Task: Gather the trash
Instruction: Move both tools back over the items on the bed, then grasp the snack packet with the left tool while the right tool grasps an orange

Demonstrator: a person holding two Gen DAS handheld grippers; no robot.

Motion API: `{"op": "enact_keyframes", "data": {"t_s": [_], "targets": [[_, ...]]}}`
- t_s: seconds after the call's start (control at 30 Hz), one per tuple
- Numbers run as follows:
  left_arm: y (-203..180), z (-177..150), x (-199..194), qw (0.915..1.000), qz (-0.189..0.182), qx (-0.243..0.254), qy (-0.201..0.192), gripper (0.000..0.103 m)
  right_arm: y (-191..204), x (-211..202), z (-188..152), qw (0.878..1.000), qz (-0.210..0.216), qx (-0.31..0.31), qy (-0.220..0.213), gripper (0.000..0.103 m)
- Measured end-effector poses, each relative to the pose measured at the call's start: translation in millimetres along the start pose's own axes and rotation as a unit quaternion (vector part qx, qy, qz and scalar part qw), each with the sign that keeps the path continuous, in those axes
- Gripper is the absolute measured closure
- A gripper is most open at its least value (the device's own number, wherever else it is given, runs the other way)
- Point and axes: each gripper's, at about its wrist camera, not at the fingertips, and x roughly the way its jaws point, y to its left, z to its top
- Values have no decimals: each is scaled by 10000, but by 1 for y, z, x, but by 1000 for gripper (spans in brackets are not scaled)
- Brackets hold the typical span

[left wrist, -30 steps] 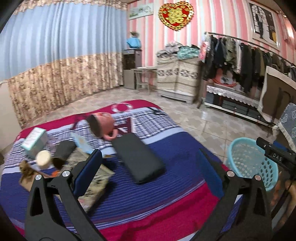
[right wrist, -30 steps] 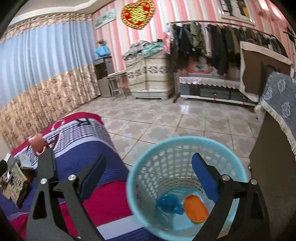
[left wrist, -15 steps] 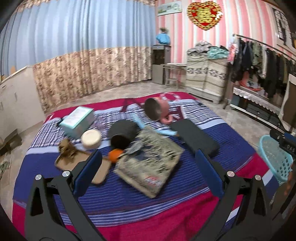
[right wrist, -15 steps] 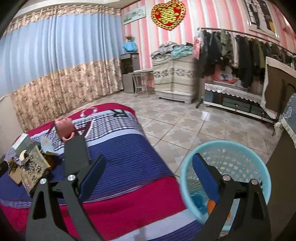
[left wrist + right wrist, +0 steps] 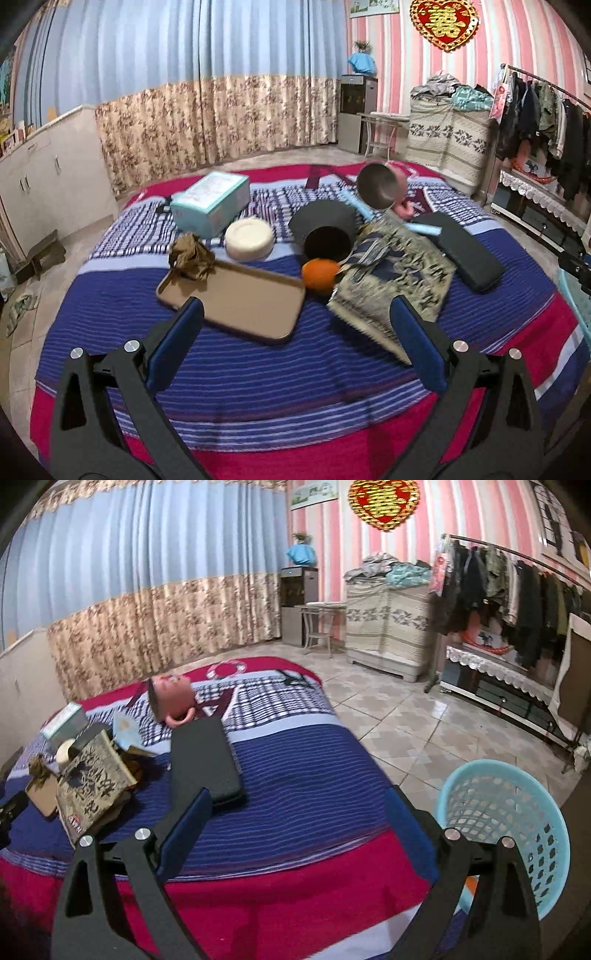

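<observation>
A crumpled brown paper wad [image 5: 191, 257] lies on the far left corner of a tan tray [image 5: 236, 300] on the striped bed. An orange ball [image 5: 320, 274] sits between the tray and a patterned book [image 5: 397, 286]. My left gripper [image 5: 293, 341] hovers open over the bed's near edge, in front of the tray, holding nothing. My right gripper [image 5: 295, 825] is open and empty above the bed's corner. The light blue mesh basket [image 5: 517, 814] stands on the floor to its right; a bit of orange shows at its bottom.
On the bed lie a teal box [image 5: 211, 199], a white round lid [image 5: 249, 239], a black cup on its side [image 5: 325, 230], a pink pot [image 5: 380, 185] and a black flat case [image 5: 205, 758]. A clothes rack [image 5: 517, 587] and tiled floor [image 5: 399, 723] lie beyond.
Both grippers swung left, away from the basket and toward the bed. The left view now centres on the tray and paper wad; the basket has slid to the right edge of the right view.
</observation>
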Motion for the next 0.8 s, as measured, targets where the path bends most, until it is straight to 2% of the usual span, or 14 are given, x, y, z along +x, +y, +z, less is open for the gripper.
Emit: {"op": "enact_keyframes", "data": {"t_s": [0.13,0.33,0.43,0.53,0.63,0.7,0.8], "targets": [[1,-3,15,9998,-88,-21,166,6,14,3,-3,9994,-116,-314,54,11],[-18,-5,34,9989,-219,156,386,6,17,5,-5,9985,-188,-504,142,11],[-28,-3,43,9985,-265,241,424,6,14,5,-4,9983,-260,-495,167,11],[-36,0,57,9969,-327,283,652,7,8,7,-2,9987,-253,-387,204,11],[-43,2,62,9957,-531,304,700,15,7,8,-1,9989,-241,-339,214,11],[-50,2,66,9943,-625,397,763,28,7,8,-1,9988,-255,-367,223,11],[-56,0,65,9934,-669,501,787,38,7,8,0,9985,-286,-408,225,11]]}}
